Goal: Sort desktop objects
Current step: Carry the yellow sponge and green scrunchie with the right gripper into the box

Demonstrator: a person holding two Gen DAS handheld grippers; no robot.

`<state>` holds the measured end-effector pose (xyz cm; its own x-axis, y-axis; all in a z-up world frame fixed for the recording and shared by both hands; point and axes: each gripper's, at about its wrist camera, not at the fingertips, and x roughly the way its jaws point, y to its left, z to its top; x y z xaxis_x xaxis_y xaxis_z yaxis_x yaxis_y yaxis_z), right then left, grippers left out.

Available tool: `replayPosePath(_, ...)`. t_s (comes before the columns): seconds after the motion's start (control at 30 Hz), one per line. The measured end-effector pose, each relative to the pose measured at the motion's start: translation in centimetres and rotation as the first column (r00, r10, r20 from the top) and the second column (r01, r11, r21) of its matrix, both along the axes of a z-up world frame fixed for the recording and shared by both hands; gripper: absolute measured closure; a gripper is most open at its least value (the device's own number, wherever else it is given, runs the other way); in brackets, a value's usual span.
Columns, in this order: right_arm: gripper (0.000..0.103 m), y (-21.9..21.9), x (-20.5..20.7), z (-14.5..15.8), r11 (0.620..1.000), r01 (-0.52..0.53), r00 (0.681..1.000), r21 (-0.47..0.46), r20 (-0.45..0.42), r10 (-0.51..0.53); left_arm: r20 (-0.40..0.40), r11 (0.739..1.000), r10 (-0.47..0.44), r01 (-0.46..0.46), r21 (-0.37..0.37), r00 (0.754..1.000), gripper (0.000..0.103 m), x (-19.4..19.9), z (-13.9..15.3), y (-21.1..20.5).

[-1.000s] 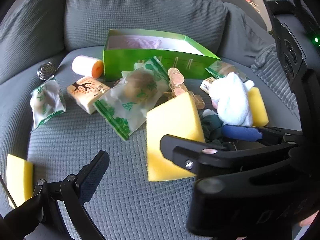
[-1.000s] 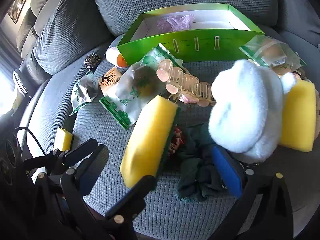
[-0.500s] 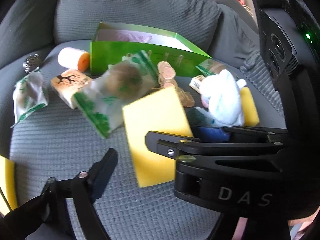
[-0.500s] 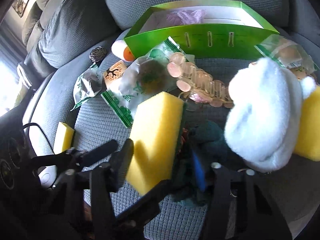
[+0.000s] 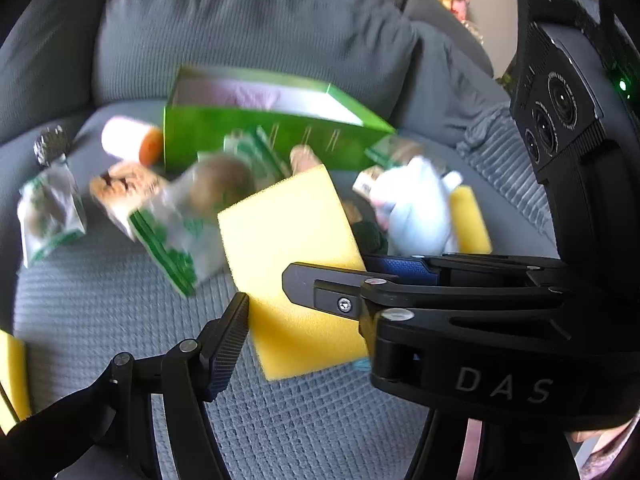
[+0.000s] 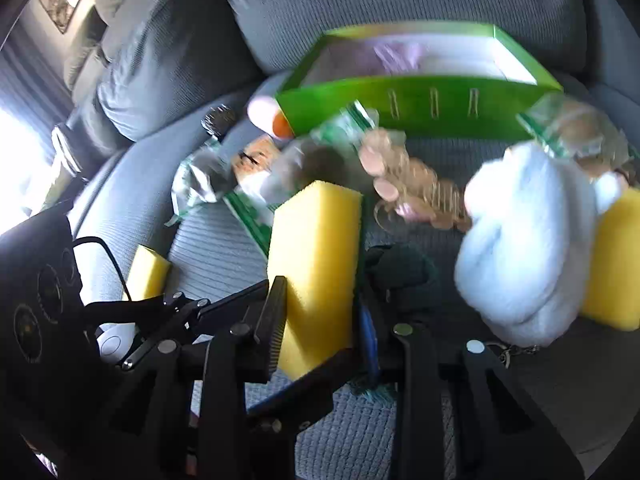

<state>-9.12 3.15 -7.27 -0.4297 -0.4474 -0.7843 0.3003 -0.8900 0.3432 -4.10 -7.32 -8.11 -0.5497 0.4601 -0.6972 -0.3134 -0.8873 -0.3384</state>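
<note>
Sorting has barely begun: right gripper (image 6: pixel 320 312) has just clenched onto the sponge (image 6: pixel 316 264); left gripper (image 5: pixel 296 312), closing, seemingly short of gripping; clutter lies beyond, box (image 6: pixel 420 108) nearly empty.

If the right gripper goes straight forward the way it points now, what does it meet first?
The right gripper has just been closing its jaws on the yellow sponge, so the sponge comes first. Beyond it probably lies the snack bag; depth is unclear.
</note>
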Motion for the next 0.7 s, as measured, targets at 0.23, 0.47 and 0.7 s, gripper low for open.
replayPosePath(0.23,0.071,0.5,0.1,2.9,1.000,-0.004,0.998,-0.027,-0.061,0.003,-0.071,1.000,0.001,-0.003,-0.020,0.997,0.035,0.3,3.1,0.0)
replayPosePath(0.47,0.069,0.9,-0.5,2.7,1.000,0.002,1.000,-0.014,-0.020,-0.002,-0.042,0.997,-0.028,0.025,-0.068,0.999,0.035,-0.5,3.0,0.7)
replayPosePath(0.7,0.070,1.2,-0.5,2.3,1.000,0.000,1.000,-0.028,-0.020,0.000,-0.033,0.996,-0.027,0.025,-0.081,0.999,0.035,-0.2,2.4,1.1)
